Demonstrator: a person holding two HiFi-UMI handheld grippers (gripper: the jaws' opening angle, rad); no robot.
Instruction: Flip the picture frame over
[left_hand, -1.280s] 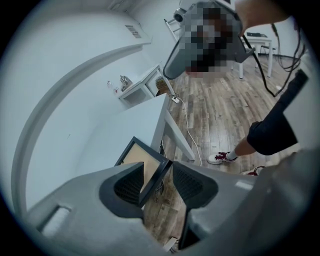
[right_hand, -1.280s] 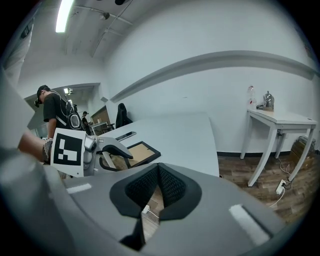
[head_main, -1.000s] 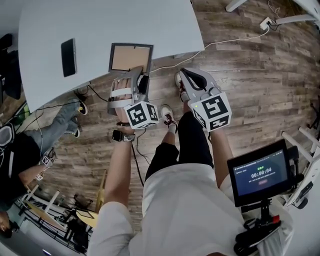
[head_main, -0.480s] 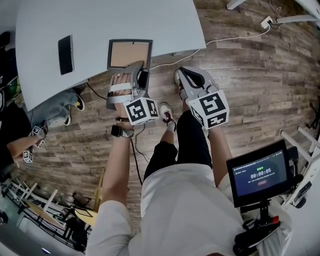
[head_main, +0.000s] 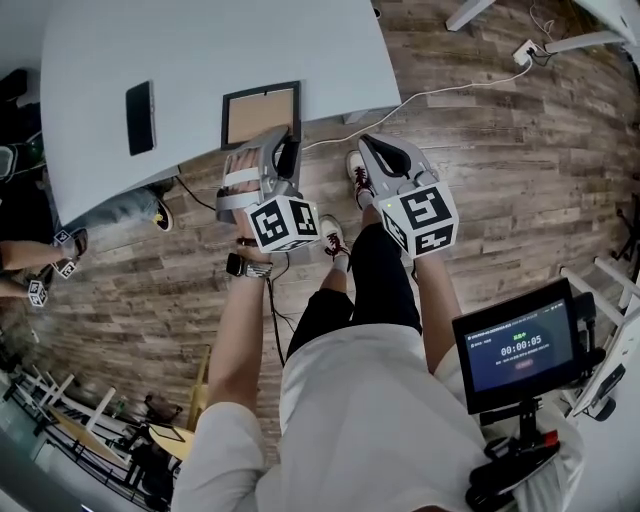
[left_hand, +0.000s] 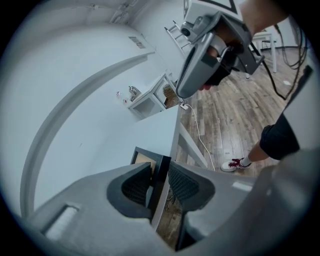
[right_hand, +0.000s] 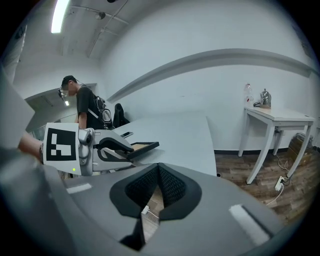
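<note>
The picture frame (head_main: 260, 113) lies back side up, its brown backing showing, at the near edge of the white table (head_main: 200, 50). My left gripper (head_main: 283, 140) is shut on the frame's near right corner. Its jaws have just been closing, and the black frame edge (left_hand: 159, 172) stands between the pads (left_hand: 134, 187). In the right gripper view the left gripper (right_hand: 125, 150) holds the frame (right_hand: 142, 145) with its near side tilted up off the table. My right gripper (head_main: 365, 145) hangs over the floor to the right, shut and empty (right_hand: 159, 172).
A dark phone (head_main: 140, 117) lies on the table left of the frame. A seated person (head_main: 30, 250) is at the far left. A white cable (head_main: 440, 90) runs across the wooden floor. A screen on a stand (head_main: 515, 345) is at the lower right. A small white side table (right_hand: 275, 117) stands beyond.
The left gripper's jaws have narrowed onto the frame's near corner, and the gripper has risen slightly with it. The right gripper has stayed in place.
</note>
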